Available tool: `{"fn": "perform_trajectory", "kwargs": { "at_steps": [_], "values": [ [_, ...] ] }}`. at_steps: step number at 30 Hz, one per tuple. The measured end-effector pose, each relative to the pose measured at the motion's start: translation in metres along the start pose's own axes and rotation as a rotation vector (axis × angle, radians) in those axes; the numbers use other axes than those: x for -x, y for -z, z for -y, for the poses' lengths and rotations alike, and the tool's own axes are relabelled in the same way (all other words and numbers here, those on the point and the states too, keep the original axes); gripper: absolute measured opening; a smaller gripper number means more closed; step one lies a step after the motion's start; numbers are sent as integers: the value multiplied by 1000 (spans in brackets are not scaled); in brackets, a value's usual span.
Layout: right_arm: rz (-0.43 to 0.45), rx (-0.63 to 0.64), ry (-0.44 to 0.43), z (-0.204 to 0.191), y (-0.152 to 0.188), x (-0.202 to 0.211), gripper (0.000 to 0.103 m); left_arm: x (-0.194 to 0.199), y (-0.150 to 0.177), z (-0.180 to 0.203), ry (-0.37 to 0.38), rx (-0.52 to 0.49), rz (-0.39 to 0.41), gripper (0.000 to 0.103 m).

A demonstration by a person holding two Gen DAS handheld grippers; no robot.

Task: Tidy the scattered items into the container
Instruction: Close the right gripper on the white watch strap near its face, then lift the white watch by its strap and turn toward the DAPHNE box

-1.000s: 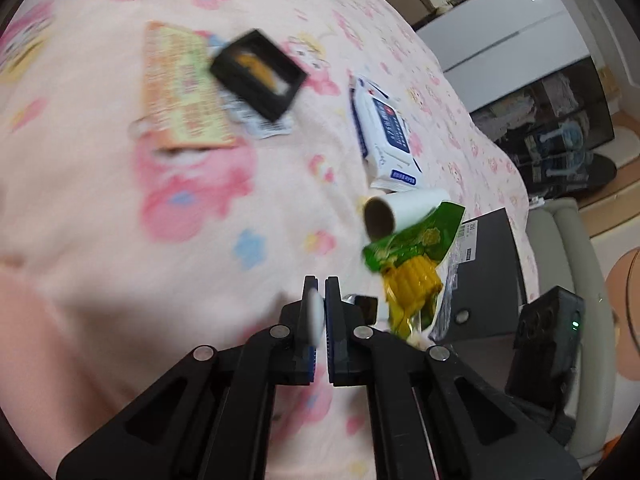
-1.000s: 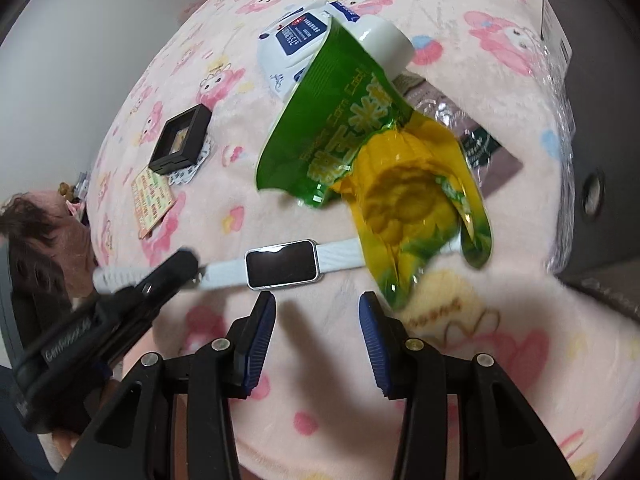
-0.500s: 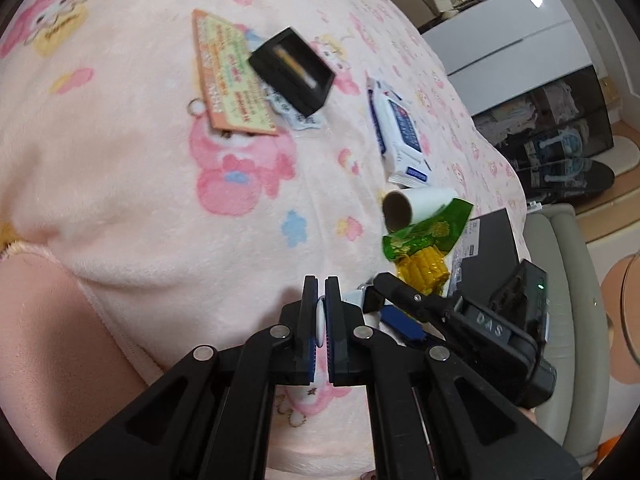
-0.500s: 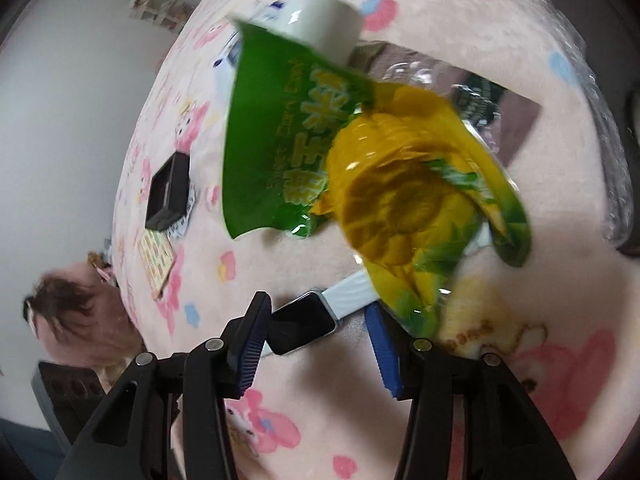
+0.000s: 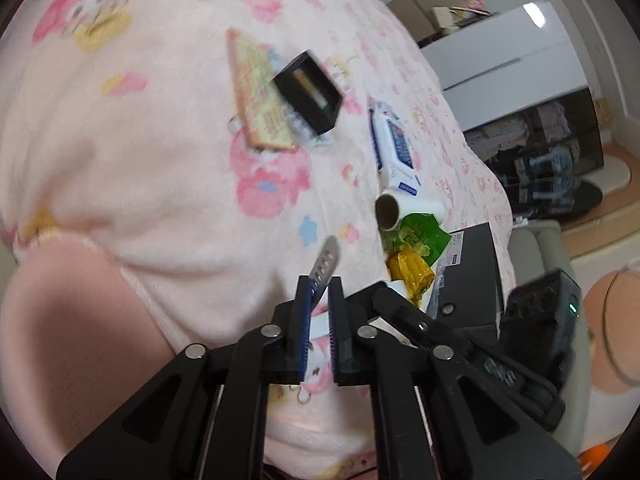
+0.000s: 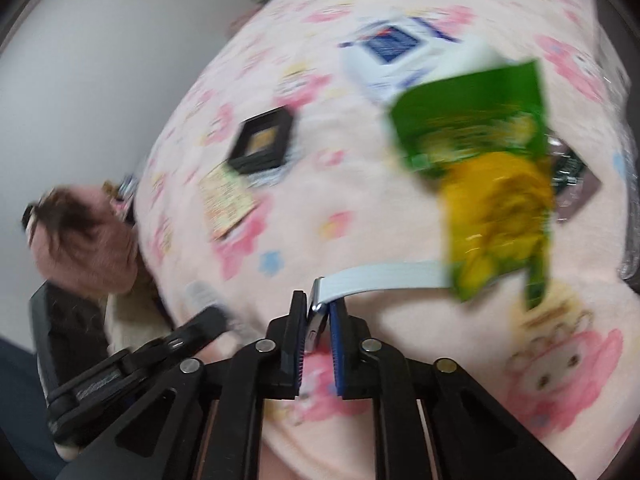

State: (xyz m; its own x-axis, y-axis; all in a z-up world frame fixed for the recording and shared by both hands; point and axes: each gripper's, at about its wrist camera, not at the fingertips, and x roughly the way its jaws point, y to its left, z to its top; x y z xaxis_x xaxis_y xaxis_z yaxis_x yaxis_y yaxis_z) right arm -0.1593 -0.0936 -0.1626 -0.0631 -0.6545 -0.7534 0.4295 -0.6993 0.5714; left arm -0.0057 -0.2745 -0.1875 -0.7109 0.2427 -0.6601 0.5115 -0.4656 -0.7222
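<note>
A white-strapped smartwatch lies on the pink blanket. My right gripper (image 6: 318, 308) is shut on the watch body (image 6: 316, 312); its white strap (image 6: 384, 276) runs right under a green and yellow snack bag (image 6: 492, 196). My left gripper (image 5: 320, 292) has its jaws slightly apart around the other strap end (image 5: 325, 264), which sticks up between them. A small open black box (image 5: 308, 94) lies farther off on a patterned card (image 5: 256, 96). The black box also shows in the right wrist view (image 6: 262, 144).
A white and blue tissue pack (image 5: 394, 148), a cardboard roll (image 5: 404, 212) and the snack bag (image 5: 414, 256) lie in a row. A dark flat box (image 5: 468, 276) sits at the blanket's right edge. A person's head (image 6: 80, 236) is at left.
My right gripper has closed on the watch body. My left gripper's jaws have parted slightly, and the strap end now sticks up between them. Both views have swung and blurred.
</note>
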Motion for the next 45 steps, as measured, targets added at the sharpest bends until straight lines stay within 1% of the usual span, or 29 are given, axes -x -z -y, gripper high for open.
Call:
{"fn": "perform_trajectory", "kwargs": {
  "at_steps": [2,4,5,7,8,9,12,13,15,17,19,21,23,24,27,29,31,32,33,34,35,36,37,39,41,45],
  "values": [
    [-5,40,0,-12,5,-3,8,-2,2,-9,-3,45,-9,18],
    [-13,74,41,-13,9,-3,9,-6,3,-14,-30,57,-18,18],
    [-24,62,50,-8,11,-2,11,-8,4,-15,-42,56,-29,18],
    [-50,-4,39,11,10,1,12,-11,5,-14,-47,50,-42,18],
    [-56,-30,36,19,10,3,18,-12,5,-12,-49,45,-47,18],
    [-59,-43,43,23,10,4,27,-13,6,-11,-51,41,-49,18],
    [-41,-79,62,34,10,12,39,-19,8,-10,-53,35,-66,18],
    [-34,-98,64,37,10,14,39,-22,9,-10,-51,37,-77,18],
    [3,-180,87,44,9,23,39,-24,12,-9,-41,22,-94,18],
    [50,-234,78,48,7,32,40,-24,13,-9,-43,9,-91,18],
    [53,-231,64,48,2,32,40,-24,12,-9,-44,11,-89,18],
    [49,-258,63,51,0,31,40,-24,12,-9,-55,0,-83,16],
    [60,-296,12,56,0,35,41,-25,13,-7,-72,-20,-83,14],
    [61,-291,4,56,-1,34,41,-27,13,-7,-79,-25,-87,14],
    [35,-251,54,56,-10,17,43,-29,12,-8,-82,-15,-94,14],
    [-14,-269,68,60,-14,-1,43,-29,12,-10,-77,-7,-92,14],
    [-55,-285,60,62,-15,-13,45,-28,12,-10,-76,-10,-90,14],
    [-64,-278,66,61,-16,-17,47,-29,12,-10,-75,-20,-96,14],
    [-61,-261,71,58,-17,-19,47,-29,12,-9,-78,-24,-96,14],
    [-50,-230,66,55,-18,-21,47,-30,12,-8,-82,-33,-98,14],
    [-46,-217,70,54,-18,-21,35,-30,12,-5,-77,-44,-105,14],
    [-47,-205,58,52,-18,-19,13,-30,13,-3,-65,-51,-111,9],
    [-48,-198,23,51,-19,-16,12,-29,14,1,-53,-62,-111,8],
    [-16,-160,24,44,-16,-1,9,-27,16,8,-32,-83,-113,6],
    [19,-126,13,40,-10,20,8,-27,19,19,-12,-103,-122,6],
    [84,-133,12,51,8,69,8,-36,30,45,44,-170,-169,6]
  ]
}}
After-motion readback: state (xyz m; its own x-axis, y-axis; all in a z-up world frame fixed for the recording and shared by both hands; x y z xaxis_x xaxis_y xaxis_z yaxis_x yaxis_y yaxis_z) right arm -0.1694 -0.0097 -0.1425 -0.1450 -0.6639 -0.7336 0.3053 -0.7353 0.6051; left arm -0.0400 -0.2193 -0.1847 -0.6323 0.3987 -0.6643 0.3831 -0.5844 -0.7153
